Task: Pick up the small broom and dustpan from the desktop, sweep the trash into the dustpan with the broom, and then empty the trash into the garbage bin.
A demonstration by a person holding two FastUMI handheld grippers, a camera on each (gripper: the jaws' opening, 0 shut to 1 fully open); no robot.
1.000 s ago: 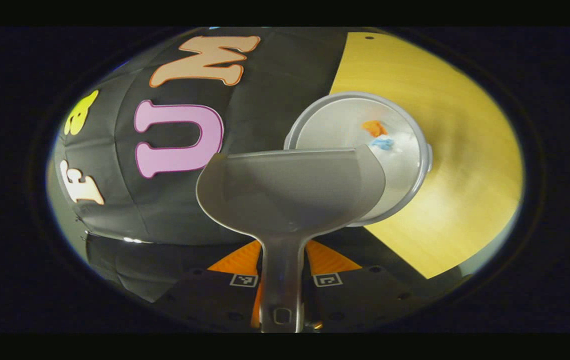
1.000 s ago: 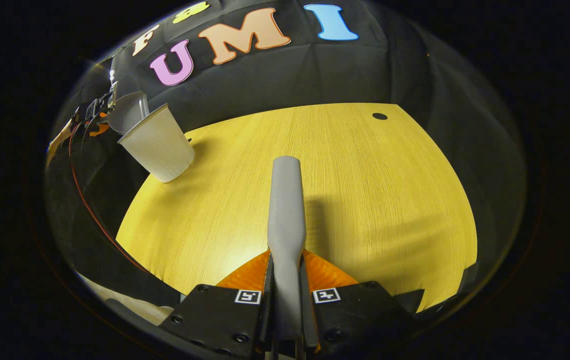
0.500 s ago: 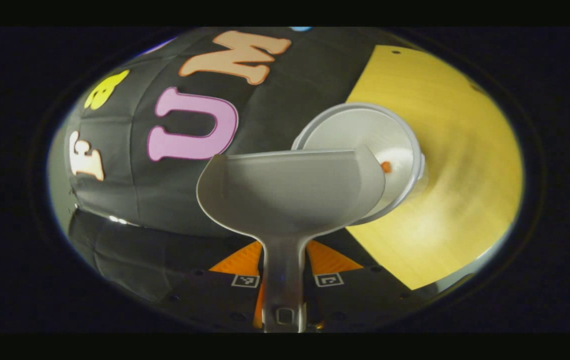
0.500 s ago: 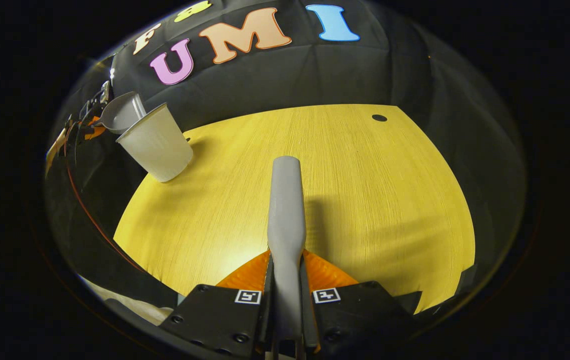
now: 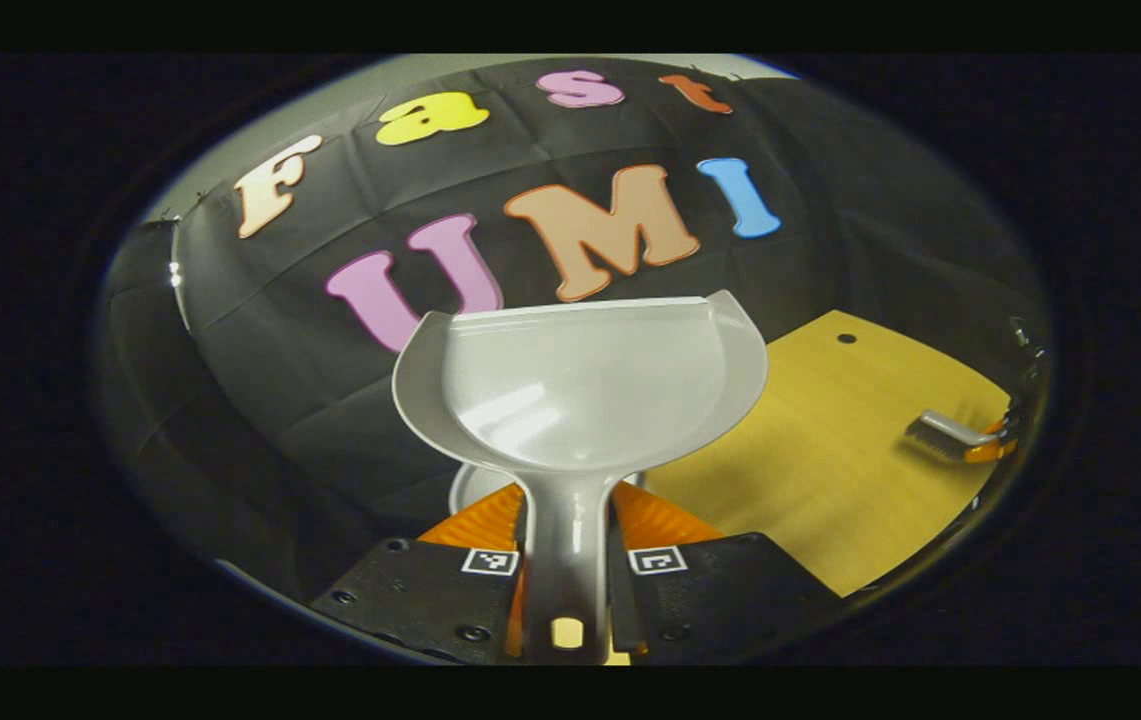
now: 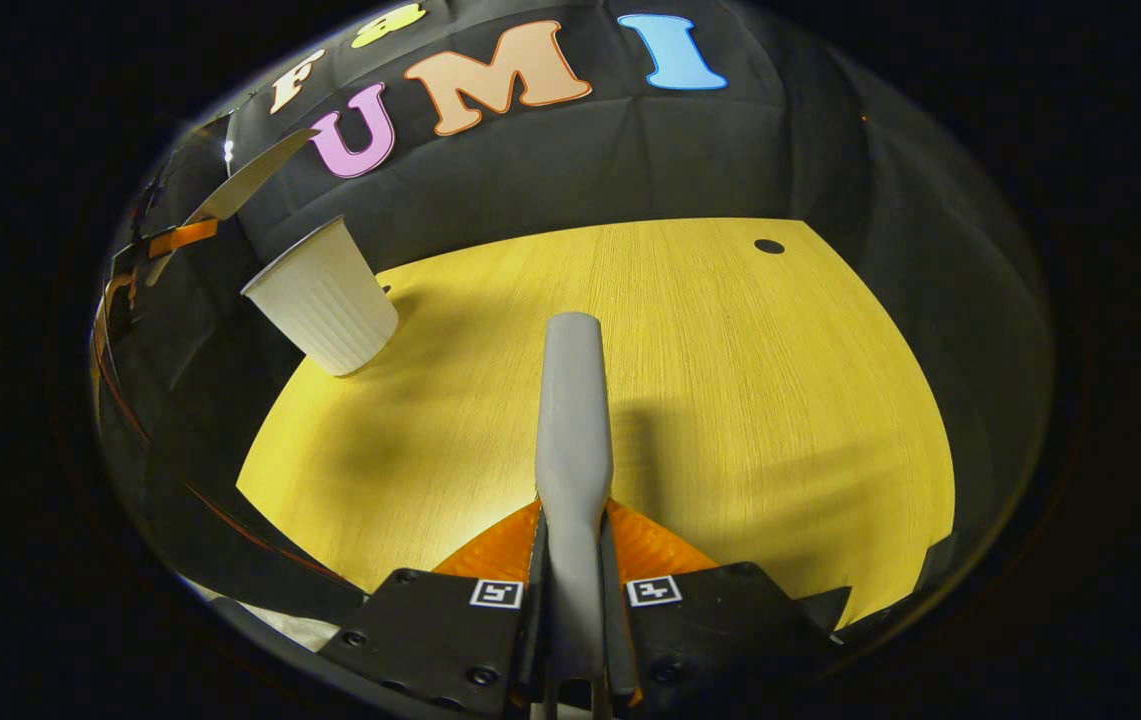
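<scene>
My left gripper point(image 5: 568, 520) is shut on the handle of the grey dustpan point(image 5: 580, 385); its scoop is level, raised in front of the wall, and looks empty. Just under the scoop peeks the rim of the pale garbage bin point(image 5: 467, 487). In the right gripper view the ribbed bin point(image 6: 322, 298) stands at the table's far left corner, with the dustpan point(image 6: 242, 183) held above and left of it. My right gripper point(image 6: 572, 530) is shut on the small broom's grey handle point(image 6: 572, 420), low over the table. The broom's bristle head point(image 5: 938, 436) shows far right in the left gripper view.
The yellow wooden table point(image 6: 710, 400) stretches ahead of the right gripper, with a small dark hole point(image 6: 768, 246) near its far right corner. Black cloth walls close in behind and on both sides. A thin cable point(image 6: 140, 420) hangs at the left.
The left gripper has tipped the dustpan back up and away from the bin's mouth; the bin dropped to the bottom of its view. The right gripper and broom stayed still.
</scene>
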